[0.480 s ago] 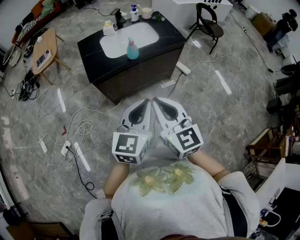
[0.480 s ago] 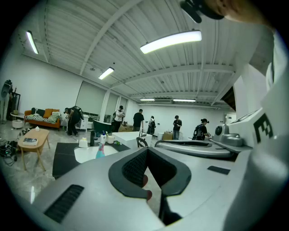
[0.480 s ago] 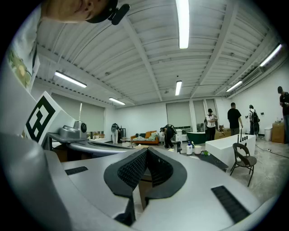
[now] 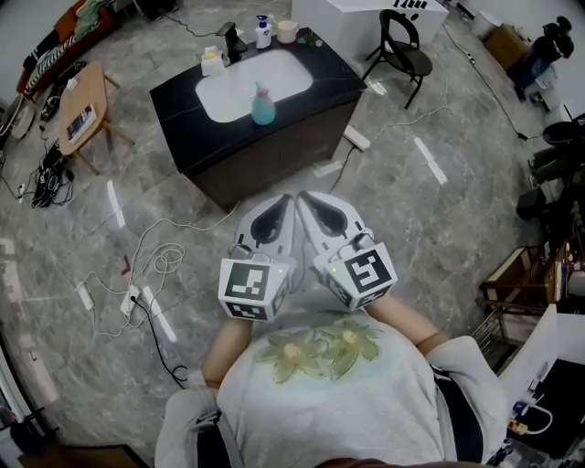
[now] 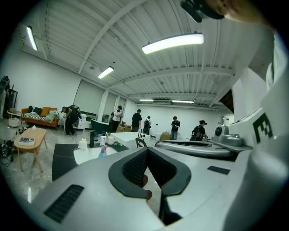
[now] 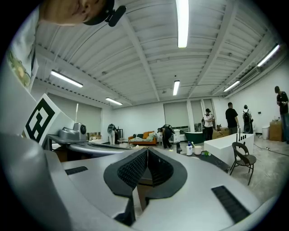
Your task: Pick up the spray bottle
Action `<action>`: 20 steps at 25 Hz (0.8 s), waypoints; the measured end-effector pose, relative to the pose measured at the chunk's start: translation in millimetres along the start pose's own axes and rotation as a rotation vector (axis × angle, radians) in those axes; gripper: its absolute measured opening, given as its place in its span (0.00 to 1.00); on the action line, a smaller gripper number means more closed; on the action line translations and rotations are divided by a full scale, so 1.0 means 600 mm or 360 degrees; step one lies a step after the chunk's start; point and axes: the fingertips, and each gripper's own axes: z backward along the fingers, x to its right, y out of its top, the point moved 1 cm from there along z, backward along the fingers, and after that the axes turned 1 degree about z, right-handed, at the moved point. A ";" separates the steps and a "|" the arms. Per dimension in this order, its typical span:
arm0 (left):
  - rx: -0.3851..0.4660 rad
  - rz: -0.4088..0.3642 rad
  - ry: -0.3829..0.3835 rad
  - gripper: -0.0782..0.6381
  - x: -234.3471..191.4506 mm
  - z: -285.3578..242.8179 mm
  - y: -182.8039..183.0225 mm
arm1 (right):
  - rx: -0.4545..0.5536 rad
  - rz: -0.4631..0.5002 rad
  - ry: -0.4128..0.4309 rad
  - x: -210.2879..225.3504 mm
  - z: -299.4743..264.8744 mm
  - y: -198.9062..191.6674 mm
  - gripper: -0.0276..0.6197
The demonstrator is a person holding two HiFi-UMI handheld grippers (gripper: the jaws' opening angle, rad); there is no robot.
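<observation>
The spray bottle [image 4: 263,104], teal with a pink head, stands upright at the front rim of the white sink [image 4: 228,87] in a black counter [image 4: 183,91], far ahead of me. In the left gripper view the spray bottle [image 5: 103,151] shows small, left of the jaws. My left gripper [image 4: 289,199] and right gripper [image 4: 303,196] are held side by side close to my chest, pointing toward the counter, well short of it. Both are shut with nothing between the pads [image 5: 135,167]. In the right gripper view the bottle is hidden behind the right gripper [image 6: 147,150].
Cables [image 4: 155,260] and a power strip [image 4: 128,294] lie on the marble floor to my left. Small bottles and a cup [image 4: 263,27] stand at the counter's back. A folding chair [image 4: 407,50] is right of the counter, a wooden side table [image 4: 80,101] left. People stand far off.
The head view has shifted slightly, so the counter and bottle sit a little lower in the picture. Both grippers keep the same pose and stay shut.
</observation>
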 end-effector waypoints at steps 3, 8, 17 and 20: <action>0.0002 0.0000 -0.0024 0.12 -0.026 -0.008 0.006 | -0.0001 0.0022 -0.0021 -0.004 -0.028 -0.003 0.08; 0.0009 0.0011 -0.0061 0.12 -0.078 -0.024 0.012 | -0.0029 0.0060 -0.0069 -0.006 -0.082 -0.012 0.08; -0.0041 -0.0024 -0.0158 0.12 -0.143 -0.032 0.010 | -0.0023 0.0031 -0.0178 -0.019 -0.142 -0.018 0.08; -0.0066 -0.0004 -0.0196 0.12 -0.150 -0.038 0.004 | -0.0053 0.0014 -0.0197 -0.017 -0.149 -0.026 0.08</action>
